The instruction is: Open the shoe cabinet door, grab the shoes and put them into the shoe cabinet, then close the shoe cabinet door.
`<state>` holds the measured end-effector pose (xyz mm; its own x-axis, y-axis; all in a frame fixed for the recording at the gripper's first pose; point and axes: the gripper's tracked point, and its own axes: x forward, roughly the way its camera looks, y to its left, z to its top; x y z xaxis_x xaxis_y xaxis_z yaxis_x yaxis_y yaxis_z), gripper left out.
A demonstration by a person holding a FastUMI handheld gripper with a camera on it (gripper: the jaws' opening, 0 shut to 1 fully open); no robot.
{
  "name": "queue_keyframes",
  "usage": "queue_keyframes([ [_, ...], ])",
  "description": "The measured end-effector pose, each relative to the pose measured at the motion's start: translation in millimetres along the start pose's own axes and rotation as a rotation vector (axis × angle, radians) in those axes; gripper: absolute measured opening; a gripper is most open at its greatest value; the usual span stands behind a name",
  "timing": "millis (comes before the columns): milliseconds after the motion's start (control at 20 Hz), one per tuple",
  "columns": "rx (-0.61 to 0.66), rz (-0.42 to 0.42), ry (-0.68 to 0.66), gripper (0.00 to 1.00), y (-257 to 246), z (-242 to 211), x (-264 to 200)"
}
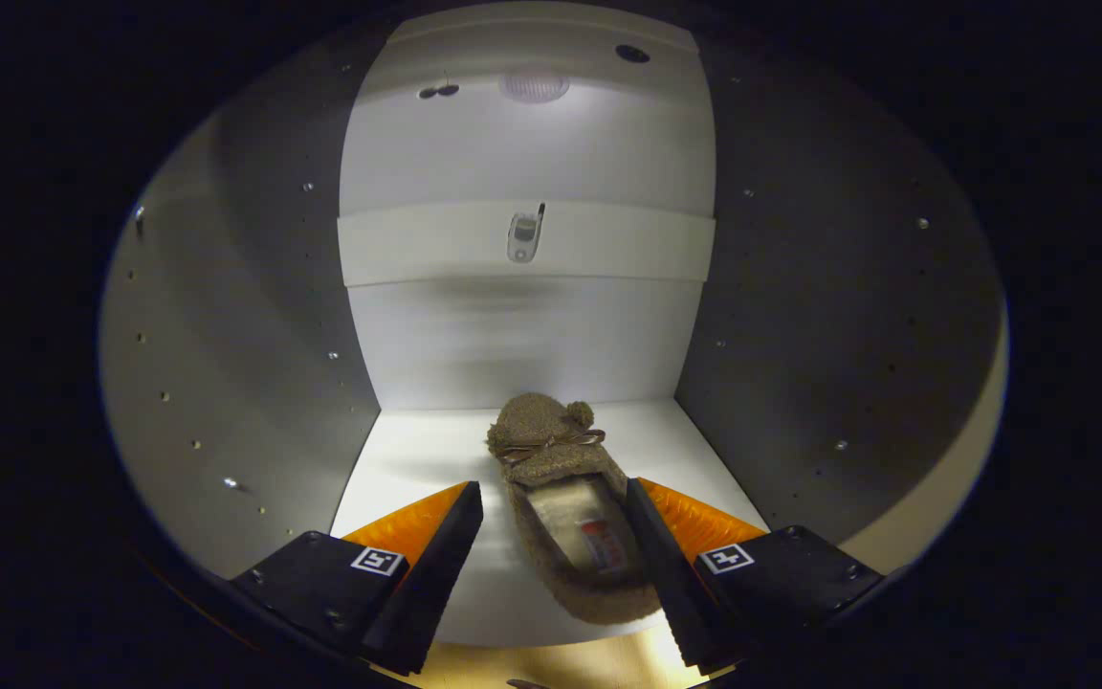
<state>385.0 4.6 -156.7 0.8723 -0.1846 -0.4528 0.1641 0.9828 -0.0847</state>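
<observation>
Fuzzy brown slipper [562, 498] on cabinet shelf [417, 455], between parted hand-held gripper [553, 502] fingers.

home storage | white shoe cabinet [254, 316] interior | fuzzy slipper [561, 498] on shelf [417, 459]

Fuzzy brown slipper [565, 498] inside open cabinet [226, 383]

My gripper [551, 507] spread wide around a fuzzy tan-brown slipper [565, 498] with a thin brown bow, pale beige lining, white cabinet floor [417, 450], grey side walls dotted with small holes, white back panel [522, 335]
</observation>
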Motion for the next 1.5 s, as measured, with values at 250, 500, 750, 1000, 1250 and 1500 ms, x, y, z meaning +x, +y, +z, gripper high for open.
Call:
queue_keyframes([
  [250, -0.005, 0.033, -0.090, 0.96, 1, 14, -77],
  [500, 0.024, 0.069, -0.220, 0.97, -14, 25, -162],
  [750, 0.058, 0.117, -0.337, 0.98, -41, 33, -261],
  [1000, 0.104, 0.166, -0.448, 0.98, -79, 36, -359],
  [1250, 0.094, 0.170, -0.503, 0.97, -131, 15, -442],
  [1500, 0.090, 0.127, -0.569, 0.97, -189, 4, -495],
])
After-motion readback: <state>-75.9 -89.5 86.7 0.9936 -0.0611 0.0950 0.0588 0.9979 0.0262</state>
